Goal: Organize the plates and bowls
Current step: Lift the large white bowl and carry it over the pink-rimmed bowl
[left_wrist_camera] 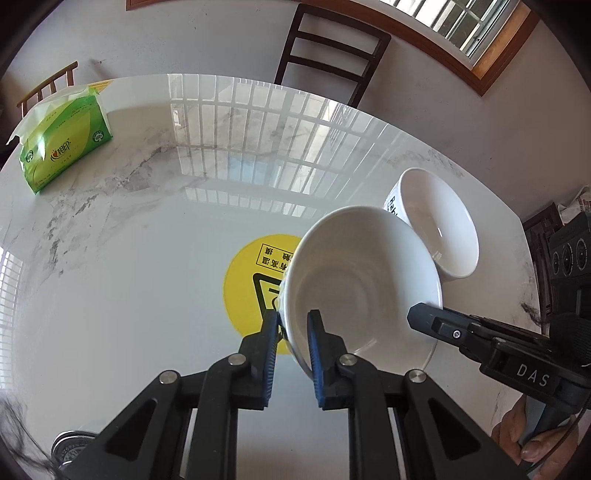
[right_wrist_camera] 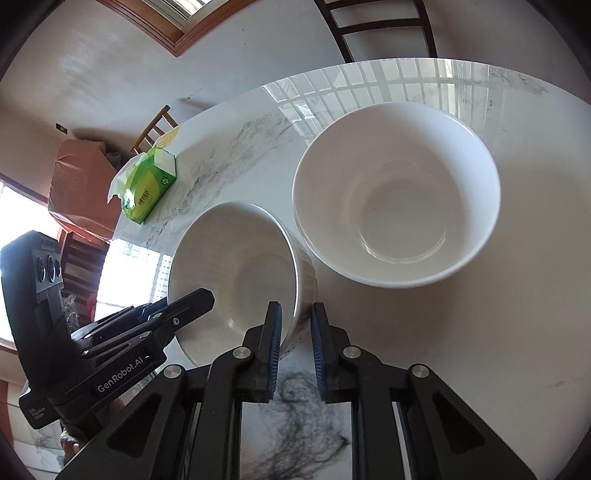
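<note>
Two sets of tongs grip one white bowl (left_wrist_camera: 362,280) over a marble bench (left_wrist_camera: 147,221). The left tongs (left_wrist_camera: 293,321) pinch the near rim, one blue pad inside the bowl and one outside, and the bowl is tilted, its opening turned toward that camera. The right tongs (right_wrist_camera: 295,314) are pressed onto the opposite wall of the same bowl (right_wrist_camera: 236,273), with the rim between their pads; in the left wrist view they (left_wrist_camera: 415,314) reach in from the right and meet the bowl's edge.

Just behind the held bowl sits a second bowl (left_wrist_camera: 439,221), white, upright on the bench, with dark lettering on its outer wall. In the right wrist view this second bowl (right_wrist_camera: 395,192) appears the larger of the two, and the tilted bowl's wall lies very close to it; whether they touch cannot be told.

Under the held bowl, partly covered by it, is a round yellow sticker (left_wrist_camera: 251,280) with black characters on the bench top. Well away from the bowl, toward the bench's far left edge, lies a green tissue pack (left_wrist_camera: 62,136) with a sheet pulled out. Beyond the bench a dark chair (left_wrist_camera: 328,48) stands against the wall under a wood-framed window (left_wrist_camera: 469,29). A person's hand (left_wrist_camera: 532,439) holds the right tool's handle at the lower right.
</note>
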A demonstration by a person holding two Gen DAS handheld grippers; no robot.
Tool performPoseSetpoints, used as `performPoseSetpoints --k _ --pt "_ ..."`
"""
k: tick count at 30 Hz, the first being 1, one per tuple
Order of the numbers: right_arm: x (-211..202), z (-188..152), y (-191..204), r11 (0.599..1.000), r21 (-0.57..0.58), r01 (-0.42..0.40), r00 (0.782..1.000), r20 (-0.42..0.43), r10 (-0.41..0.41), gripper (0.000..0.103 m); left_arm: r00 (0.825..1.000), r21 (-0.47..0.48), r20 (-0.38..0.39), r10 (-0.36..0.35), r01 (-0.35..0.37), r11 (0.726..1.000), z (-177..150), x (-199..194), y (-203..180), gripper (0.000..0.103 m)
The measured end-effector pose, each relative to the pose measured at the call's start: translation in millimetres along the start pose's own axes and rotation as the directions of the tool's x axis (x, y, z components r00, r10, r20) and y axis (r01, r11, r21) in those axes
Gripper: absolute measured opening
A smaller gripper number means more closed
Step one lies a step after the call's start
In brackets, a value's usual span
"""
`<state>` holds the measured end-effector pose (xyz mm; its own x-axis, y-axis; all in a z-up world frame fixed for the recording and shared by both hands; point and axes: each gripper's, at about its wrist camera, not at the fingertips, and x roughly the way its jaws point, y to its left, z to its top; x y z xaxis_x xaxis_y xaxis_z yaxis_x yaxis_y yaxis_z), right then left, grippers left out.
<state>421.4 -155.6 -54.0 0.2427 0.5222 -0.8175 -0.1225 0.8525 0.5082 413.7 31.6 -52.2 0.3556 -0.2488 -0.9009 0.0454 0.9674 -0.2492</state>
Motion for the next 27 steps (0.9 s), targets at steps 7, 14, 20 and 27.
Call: performPoseSetpoints --k 7,14,20,27 --pt "-27.4 -17.8 -0.6 0.999 0.018 -0.039 0.999 0.010 0.038 0.014 1.000 0.005 0.024 -0.015 0.015 1.000 -23.9 -35.4 -14.8 0.017" --pt "-72.0 -47.5 17.5 0.999 -0.019 -0.049 0.998 0.042 0.050 0.013 0.997 0.041 0.069 -0.029 0.027 0.999 -57.4 -87.5 -38.0 0.017" --pt "-114.5 -76.6 29.8 0.997 -0.056 -0.050 0.996 0.072 0.054 0.013 0.995 0.067 0.081 -0.054 0.049 0.997 -86.5 -124.5 -52.8 0.017" --pt "-145.7 -120.1 39.3 0.996 -0.081 -0.039 0.996 0.073 0.045 0.013 0.994 0.103 0.085 -0.064 0.055 0.993 -135.8 -154.4 -67.0 0.017"
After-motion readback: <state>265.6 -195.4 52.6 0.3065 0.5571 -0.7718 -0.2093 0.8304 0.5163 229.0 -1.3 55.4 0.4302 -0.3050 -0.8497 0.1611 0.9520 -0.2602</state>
